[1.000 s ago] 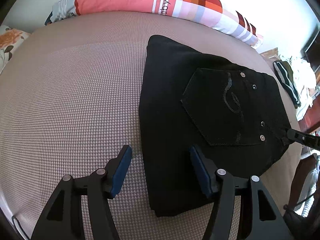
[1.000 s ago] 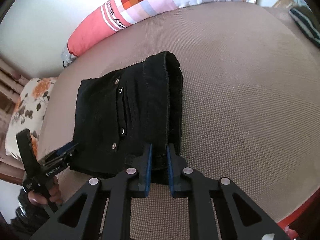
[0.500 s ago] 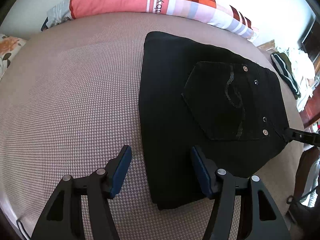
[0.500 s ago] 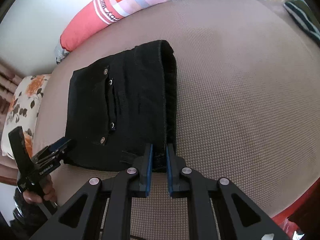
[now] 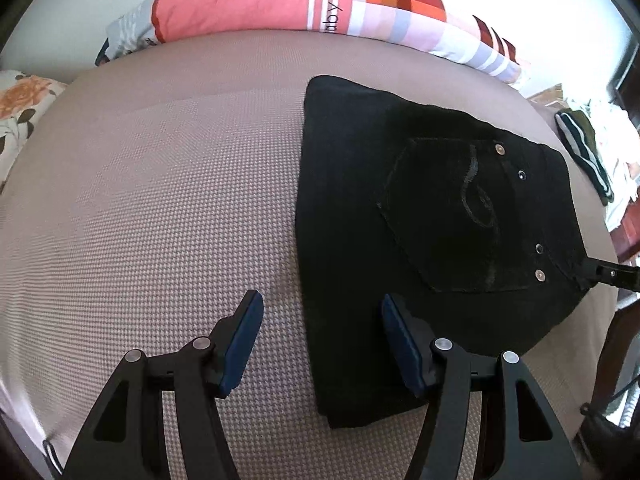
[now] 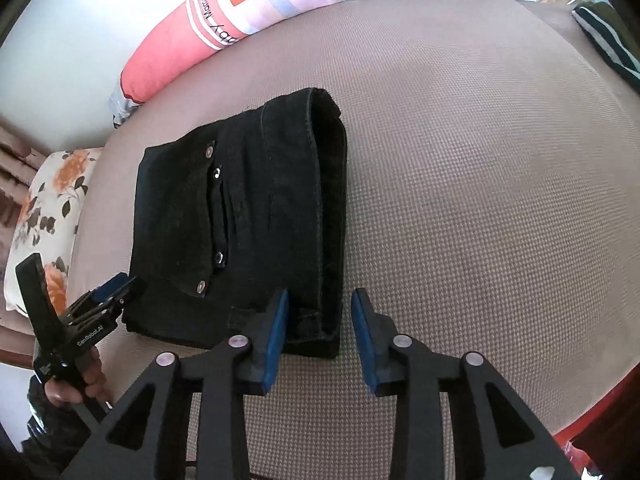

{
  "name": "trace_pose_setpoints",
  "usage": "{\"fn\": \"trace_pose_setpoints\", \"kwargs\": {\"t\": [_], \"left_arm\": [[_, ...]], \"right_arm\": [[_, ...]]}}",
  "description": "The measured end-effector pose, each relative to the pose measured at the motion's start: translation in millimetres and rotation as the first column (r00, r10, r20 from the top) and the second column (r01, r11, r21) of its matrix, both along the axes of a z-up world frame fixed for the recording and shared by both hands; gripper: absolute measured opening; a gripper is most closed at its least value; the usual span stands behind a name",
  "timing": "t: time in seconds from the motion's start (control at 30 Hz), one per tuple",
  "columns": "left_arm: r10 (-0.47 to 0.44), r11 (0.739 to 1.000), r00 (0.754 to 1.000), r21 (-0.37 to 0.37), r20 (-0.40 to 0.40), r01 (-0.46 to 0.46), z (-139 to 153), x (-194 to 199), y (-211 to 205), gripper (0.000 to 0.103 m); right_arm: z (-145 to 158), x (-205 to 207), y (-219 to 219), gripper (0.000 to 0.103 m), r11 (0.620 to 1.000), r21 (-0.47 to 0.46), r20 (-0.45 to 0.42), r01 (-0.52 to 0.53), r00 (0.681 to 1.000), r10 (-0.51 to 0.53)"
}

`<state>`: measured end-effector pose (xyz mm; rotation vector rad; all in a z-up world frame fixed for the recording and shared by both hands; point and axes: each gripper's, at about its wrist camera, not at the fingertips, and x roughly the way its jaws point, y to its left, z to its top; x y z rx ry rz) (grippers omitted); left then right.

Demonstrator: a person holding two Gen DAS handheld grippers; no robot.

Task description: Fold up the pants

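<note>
While folded pants lie flat on bed, status as follows:
Left gripper (image 5: 320,340): jaws well apart, nothing held; straddling near corner of pants (image 5: 420,240).
Pants: compact black rectangle, pocket side up, resting on bed cover (image 5: 160,200), near striped bolster (image 5: 304,8).
Right gripper (image 6: 320,332): jaws just parted, releasing folded edge, pads clear.
Progress: folding apparently complete; only withdrawal remaining.

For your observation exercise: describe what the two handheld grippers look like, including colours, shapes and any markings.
Both are matt black. The left gripper and the right gripper each have two angular fingers with triangular cut-outs, silver rivets at the joints and dark blue pads on the inner faces. Seen from the right wrist camera, the left gripper's body carries small white lettering.
</note>
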<state>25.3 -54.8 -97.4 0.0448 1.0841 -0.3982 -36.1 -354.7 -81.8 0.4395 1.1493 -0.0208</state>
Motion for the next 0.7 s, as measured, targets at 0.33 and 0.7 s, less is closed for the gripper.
{"fn": "trace_pose_setpoints", "kwargs": {"t": [0.33, 0.7], "left_arm": [[0.017, 0.999, 0.999, -0.028, -0.041, -0.018, -2, 11, 5, 0.066], [0.039, 0.960, 0.988, -0.268, -0.152, -0.079, -4, 42, 28, 0.066]], "right_arm": [[-11, 25, -4, 0.042, 0.999, 0.045, 0.004, -0.010, 1.000, 0.010], [-44, 37, -32, 0.045, 0.946, 0.320, 0.040, -0.057, 0.998, 0.047]]}}
